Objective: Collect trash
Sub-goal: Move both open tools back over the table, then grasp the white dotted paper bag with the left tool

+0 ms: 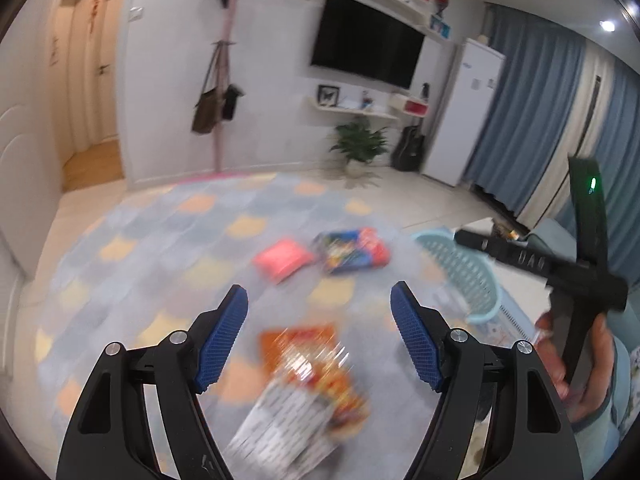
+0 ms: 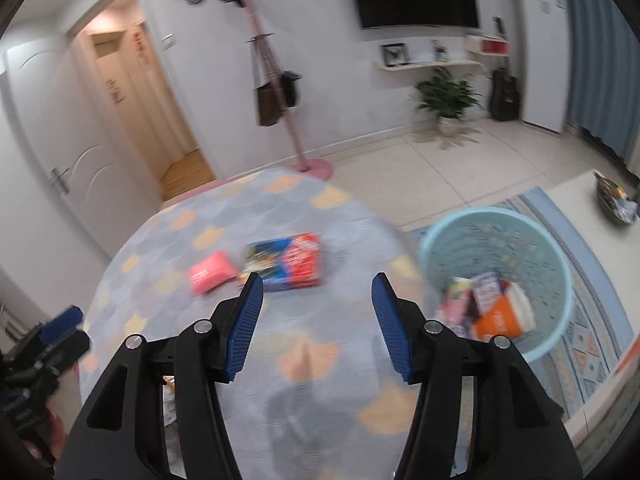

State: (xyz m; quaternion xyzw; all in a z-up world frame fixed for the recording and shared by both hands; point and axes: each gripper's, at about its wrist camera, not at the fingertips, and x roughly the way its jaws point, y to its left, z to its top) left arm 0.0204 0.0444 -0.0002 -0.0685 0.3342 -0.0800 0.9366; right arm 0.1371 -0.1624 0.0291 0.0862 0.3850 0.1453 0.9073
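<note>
Left wrist view is pretty blurry: the left gripper [image 1: 319, 340] has its blue fingers [image 1: 222, 340] spread wide, holding nothing, hovering over an orange-and-white snack wrapper [image 1: 304, 396] lying on the patterned rug [image 1: 160, 240]. Further out on the rug sit a pink packet [image 1: 282, 260] and, touching it, a blue-red snack bag [image 1: 352, 250]. The light-blue basket [image 1: 464, 276] is off to the right.

Right wrist view: the right gripper [image 2: 318, 324] is also wide apart and empty, above bare rug [image 2: 320, 360]. Pink packet [image 2: 212, 272] and snack bag [image 2: 288, 262] lie just ahead; the basket [image 2: 440, 240], on the right, already has trash [image 2: 492, 308] inside.
</note>
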